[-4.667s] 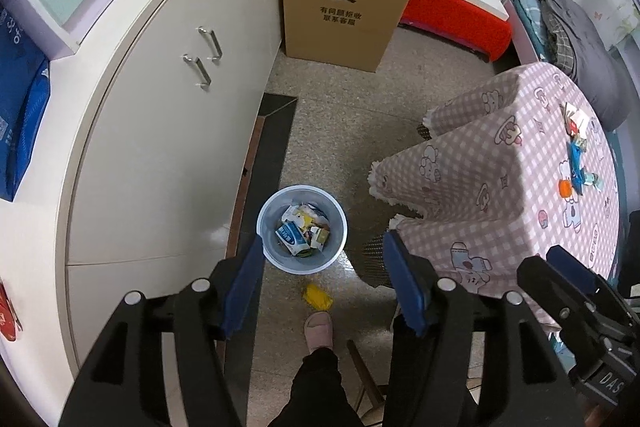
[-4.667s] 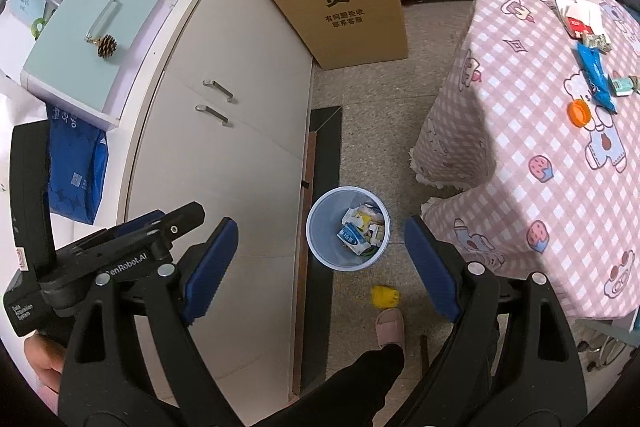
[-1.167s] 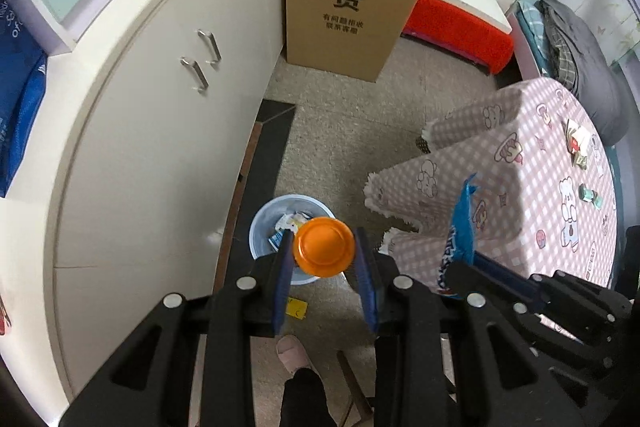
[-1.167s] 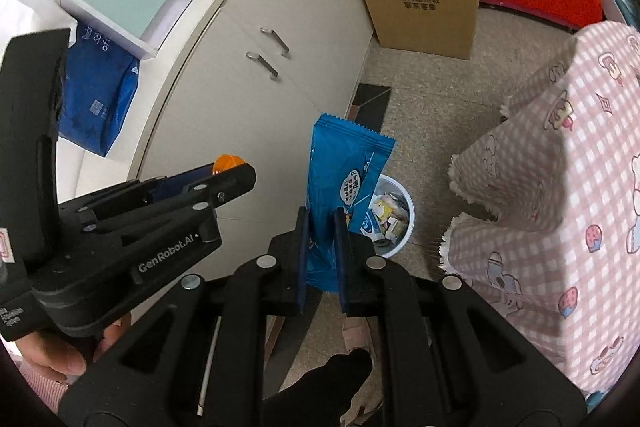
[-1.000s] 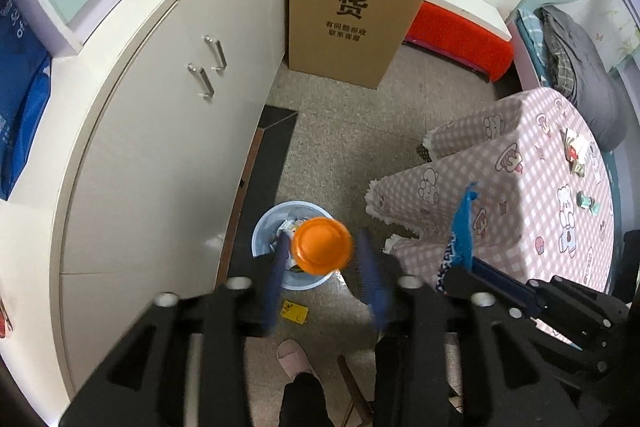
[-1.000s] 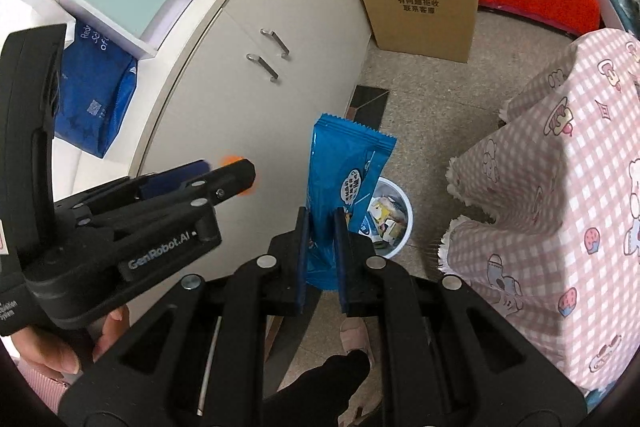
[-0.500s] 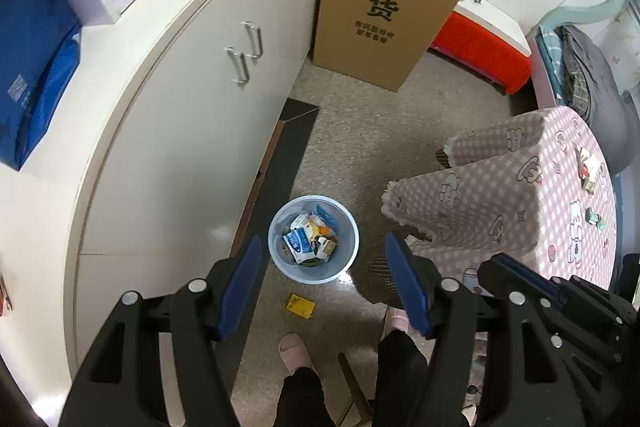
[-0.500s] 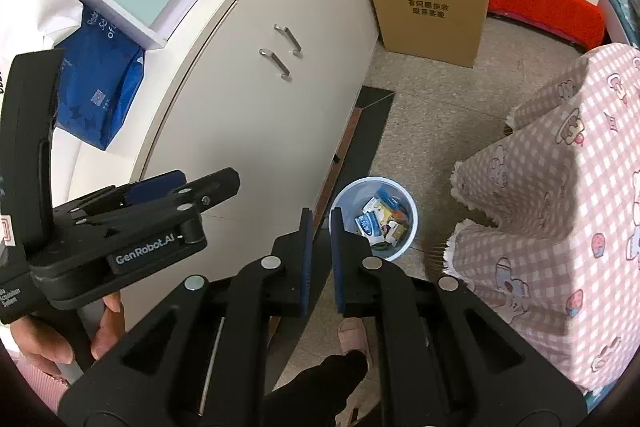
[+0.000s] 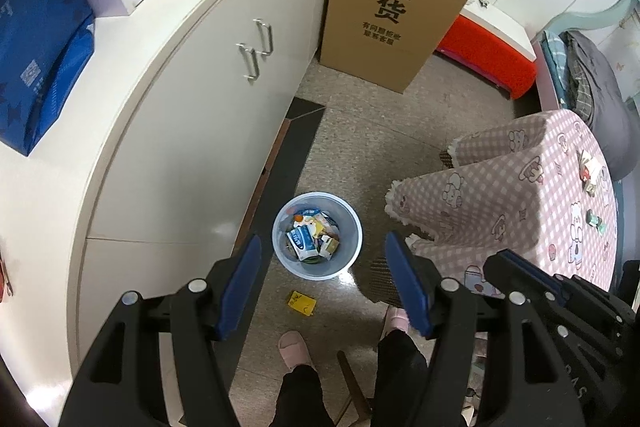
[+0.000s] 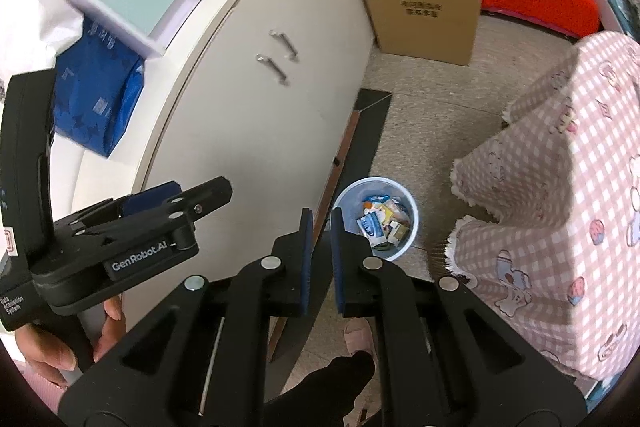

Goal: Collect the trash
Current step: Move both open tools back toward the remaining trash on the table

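Observation:
A pale blue waste bin (image 9: 343,261) stands on the floor, holding several wrappers and cartons; it also shows in the right wrist view (image 10: 412,233). My left gripper (image 9: 323,251) hangs open and empty high above the bin. My right gripper (image 10: 321,227) is nearly shut with a narrow gap and holds nothing, above and just left of the bin. A yellow scrap (image 9: 301,303) lies on the floor in front of the bin. A few small trash items (image 9: 591,174) lie on the pink checked tablecloth (image 9: 520,195).
A white cabinet (image 9: 192,115) stands close to the left of the bin. A tall cardboard box (image 9: 396,3) leans at the back, with a red bench (image 9: 492,55) beside it. The person's slippered feet (image 9: 294,345) are below the grippers.
The orange lid left my left gripper and the blue wrapper left my right gripper; both now lie in the bin. My left gripper opened wide. Both grippers shifted slightly left.

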`<act>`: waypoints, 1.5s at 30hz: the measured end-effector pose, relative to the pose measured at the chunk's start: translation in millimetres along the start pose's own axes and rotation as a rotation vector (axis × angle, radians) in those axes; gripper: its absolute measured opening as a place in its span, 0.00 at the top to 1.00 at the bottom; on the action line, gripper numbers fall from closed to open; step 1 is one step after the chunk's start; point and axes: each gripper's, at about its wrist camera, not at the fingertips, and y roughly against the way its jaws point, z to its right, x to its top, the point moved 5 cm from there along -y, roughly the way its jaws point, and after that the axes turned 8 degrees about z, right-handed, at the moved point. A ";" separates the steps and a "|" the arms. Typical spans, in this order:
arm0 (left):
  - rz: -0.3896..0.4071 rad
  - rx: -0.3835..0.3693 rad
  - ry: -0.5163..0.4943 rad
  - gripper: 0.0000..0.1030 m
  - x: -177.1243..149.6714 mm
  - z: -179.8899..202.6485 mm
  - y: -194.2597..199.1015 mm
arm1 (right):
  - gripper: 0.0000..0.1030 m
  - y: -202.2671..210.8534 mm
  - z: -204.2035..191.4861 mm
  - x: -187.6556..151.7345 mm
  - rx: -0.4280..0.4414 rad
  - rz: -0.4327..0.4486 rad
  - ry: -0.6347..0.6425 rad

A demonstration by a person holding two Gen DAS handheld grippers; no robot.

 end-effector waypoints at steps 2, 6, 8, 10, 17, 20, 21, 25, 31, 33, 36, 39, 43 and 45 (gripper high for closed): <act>-0.003 -0.005 -0.014 0.38 0.3 11.8 -1.4 | 0.90 5.4 12.6 0.5 -0.005 0.010 -0.019; -0.011 -0.019 -0.063 0.37 2.0 50.3 -7.7 | 0.90 17.1 50.0 1.6 -0.028 0.024 -0.070; -0.015 -0.028 -0.091 0.37 3.3 74.9 -11.4 | 0.90 24.7 77.6 1.6 -0.043 0.028 -0.105; -0.019 -0.037 -0.124 0.36 3.8 105.9 -16.2 | 0.90 33.5 107.0 3.1 -0.059 0.035 -0.139; -0.052 -0.091 -0.240 0.35 -0.3 231.9 -36.8 | 0.58 77.5 232.7 3.4 -0.151 0.072 -0.269; -0.068 -0.115 -0.282 0.35 -5.7 286.7 -45.7 | 0.56 99.6 290.7 0.5 -0.199 0.089 -0.327; -0.073 -0.124 -0.294 0.35 -7.4 303.2 -48.2 | 0.56 107.0 310.9 -1.3 -0.214 0.093 -0.352; -0.097 -0.156 -0.356 0.35 -15.1 375.4 -60.5 | 0.54 131.8 379.4 -8.5 -0.258 0.109 -0.432; -0.106 -0.193 -0.427 0.34 -19.7 462.2 -80.8 | 0.51 153.2 452.2 -14.4 -0.290 0.133 -0.527; -0.105 -0.206 -0.438 0.33 -19.9 487.9 -90.0 | 0.50 155.8 467.0 -13.9 -0.291 0.137 -0.549; -0.116 -0.217 -0.436 0.32 -18.5 513.6 -103.5 | 0.48 155.8 488.4 -13.8 -0.289 0.140 -0.582; -0.107 -0.218 -0.412 0.32 -12.5 529.4 -116.7 | 0.46 150.7 502.7 -12.9 -0.280 0.140 -0.612; -0.111 -0.228 -0.359 0.32 -4.2 542.4 -132.8 | 0.43 141.1 511.7 -9.8 -0.264 0.129 -0.626; -0.103 -0.222 -0.358 0.32 -0.2 549.2 -140.3 | 0.43 136.2 515.2 -8.1 -0.255 0.125 -0.628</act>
